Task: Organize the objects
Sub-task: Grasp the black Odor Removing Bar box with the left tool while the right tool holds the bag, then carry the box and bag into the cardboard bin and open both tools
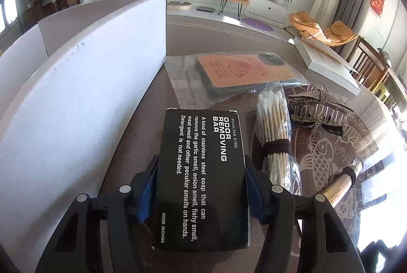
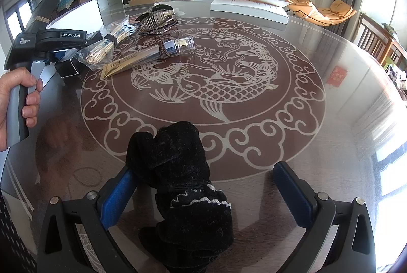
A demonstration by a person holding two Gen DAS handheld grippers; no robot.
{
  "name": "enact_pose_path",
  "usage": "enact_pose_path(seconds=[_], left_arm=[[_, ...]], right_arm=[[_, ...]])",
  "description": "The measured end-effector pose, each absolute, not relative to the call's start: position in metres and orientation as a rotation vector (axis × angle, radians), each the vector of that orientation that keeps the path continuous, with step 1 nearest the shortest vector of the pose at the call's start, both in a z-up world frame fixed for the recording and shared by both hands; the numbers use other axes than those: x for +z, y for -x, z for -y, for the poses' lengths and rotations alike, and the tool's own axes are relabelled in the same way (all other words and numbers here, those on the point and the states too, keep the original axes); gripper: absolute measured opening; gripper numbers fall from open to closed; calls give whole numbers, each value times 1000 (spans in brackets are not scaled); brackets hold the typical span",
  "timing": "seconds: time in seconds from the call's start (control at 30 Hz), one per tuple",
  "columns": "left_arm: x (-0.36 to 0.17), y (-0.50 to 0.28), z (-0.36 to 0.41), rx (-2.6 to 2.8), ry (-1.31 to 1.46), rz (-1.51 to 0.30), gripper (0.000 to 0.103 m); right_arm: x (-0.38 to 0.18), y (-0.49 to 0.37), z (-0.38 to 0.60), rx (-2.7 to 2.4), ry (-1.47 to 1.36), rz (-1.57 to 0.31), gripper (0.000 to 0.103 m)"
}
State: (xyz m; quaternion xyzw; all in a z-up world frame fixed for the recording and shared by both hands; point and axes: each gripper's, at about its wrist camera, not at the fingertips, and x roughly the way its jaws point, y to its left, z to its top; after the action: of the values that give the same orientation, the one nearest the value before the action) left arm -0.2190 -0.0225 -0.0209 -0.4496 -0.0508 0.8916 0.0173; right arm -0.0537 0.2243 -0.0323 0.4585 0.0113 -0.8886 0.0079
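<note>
My left gripper [image 1: 201,171] is shut on a black "odor removing bar" box [image 1: 201,171], held beside the wall of a white cardboard box [image 1: 84,84]. To its right lie a bag of cotton swabs [image 1: 274,130], a rhinestone hair claw [image 1: 318,107] and a bagged orange phone case [image 1: 236,71]. My right gripper [image 2: 206,186] is open, its jaws on either side of a black fuzzy glove [image 2: 175,171] lying on the glass table [image 2: 330,120]; neither pad clamps it. The left gripper also shows at the left edge of the right wrist view [image 2: 61,41].
A tube with a gold card [image 2: 152,54], the swabs [image 2: 101,54] and the hair claw [image 2: 157,18] lie at the table's far left. A flat white box [image 2: 249,8] sits at the far edge. Wooden chairs [image 2: 381,43] stand to the right.
</note>
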Motion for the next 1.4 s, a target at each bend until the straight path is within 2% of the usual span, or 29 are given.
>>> enact_pose_path(seconds=[0.23,0.27,0.3,0.33,0.37,0.47,0.6,0.77,0.97,1.13,1.17,1.2,1.23,1.27,1.3,1.4], left_arm=[[-20,104,37,2716,1347,139,60],[-19,91,39,2708,1343,149,60],[-16,81,40,2699,1336,165,60],[-12,69,43,2694,1319,181,60],[-6,58,45,2694,1293,190,60],[16,34,55,2690,1219,262,60],[72,17,85,2706,1070,401,60],[124,15,160,2882,995,387,60],[104,41,266,3037,1259,387,60],[73,47,307,3026,1448,417,60],[70,47,310,3028,1468,418,63],[68,46,312,3031,1481,421,72],[66,44,314,3053,1493,419,75],[66,42,314,3069,1484,422,82],[66,36,311,3083,1459,429,84],[75,16,292,3118,1342,426,85]], right_arm=[[-32,53,-225,-2774,-1430,-24,103],[-31,51,-227,-2774,-1415,4,99],[-27,48,-232,-2786,-1379,47,75],[-23,44,-236,-2793,-1351,79,37],[-21,43,-239,-2788,-1371,88,31],[-17,42,-247,-2729,-1412,174,31],[12,42,-228,-2677,-1359,222,31],[80,65,-136,-2519,-1156,254,31],[129,85,29,-2231,-1009,207,31],[105,86,143,-2084,-1061,21,34],[96,88,157,-2062,-1096,3,42],[86,91,168,-2052,-1134,-6,55],[79,94,175,-2058,-1160,-11,63],[75,95,176,-2083,-1164,-10,65],[74,95,172,-2105,-1155,1,68],[81,88,138,-2179,-1070,65,81]])
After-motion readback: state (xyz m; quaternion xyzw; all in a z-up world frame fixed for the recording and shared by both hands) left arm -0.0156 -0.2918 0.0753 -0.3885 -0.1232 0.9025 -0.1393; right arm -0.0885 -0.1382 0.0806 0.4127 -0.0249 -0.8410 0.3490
